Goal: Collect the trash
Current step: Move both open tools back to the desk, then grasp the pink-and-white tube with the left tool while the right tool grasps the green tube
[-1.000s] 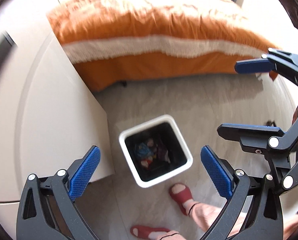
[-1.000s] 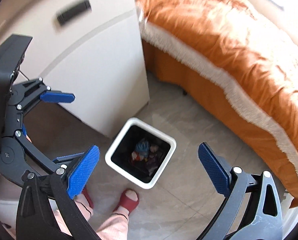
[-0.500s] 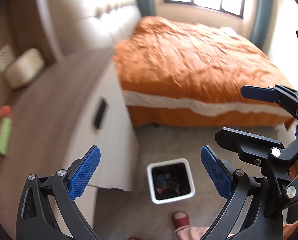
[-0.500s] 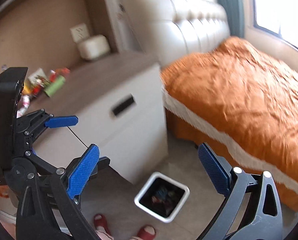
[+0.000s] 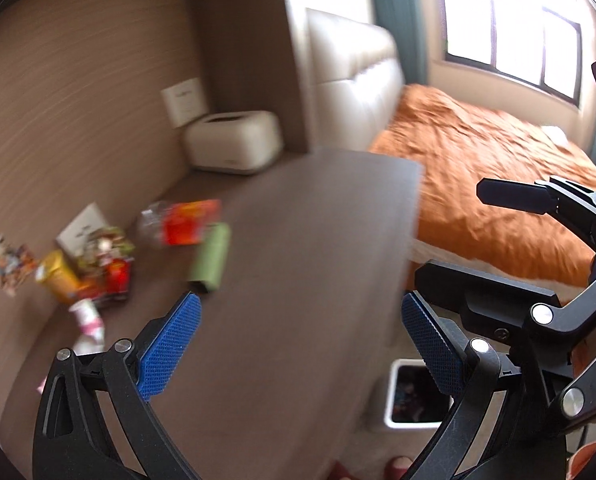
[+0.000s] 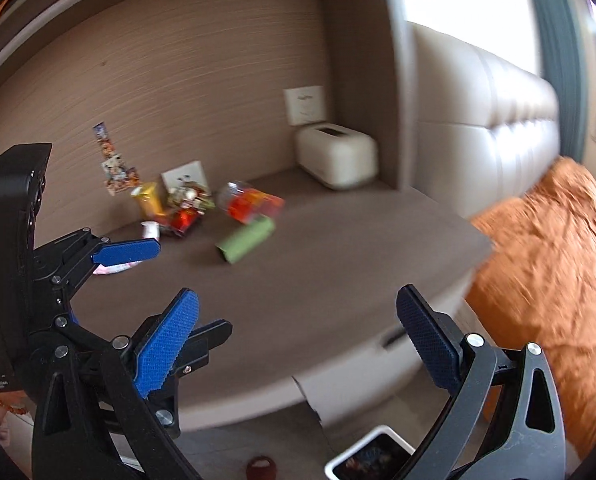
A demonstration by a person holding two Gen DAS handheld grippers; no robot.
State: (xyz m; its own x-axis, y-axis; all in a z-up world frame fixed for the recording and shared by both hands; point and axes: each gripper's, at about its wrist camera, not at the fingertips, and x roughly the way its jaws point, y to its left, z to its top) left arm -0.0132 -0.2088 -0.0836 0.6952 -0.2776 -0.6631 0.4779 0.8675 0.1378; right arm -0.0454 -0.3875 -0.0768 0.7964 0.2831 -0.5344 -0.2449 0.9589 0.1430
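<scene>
Both claws (image 5: 298, 350) (image 6: 298, 338) agape, empty

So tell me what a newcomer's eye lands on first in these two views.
The bright orange bedspread fills the right side, beside the cream padded headboard. Next comes the colourful litter on the brown nightstand top: a green tube lying on its side, a red-orange wrapper behind it, and smaller packets by the wall. Both grippers hang empty with jaws open.

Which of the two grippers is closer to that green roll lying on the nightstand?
Left. The left gripper hangs open just short of the green roll, its left fingertip almost at the roll's near end. The right gripper, also open, sits further back and toward the bed side.
</scene>
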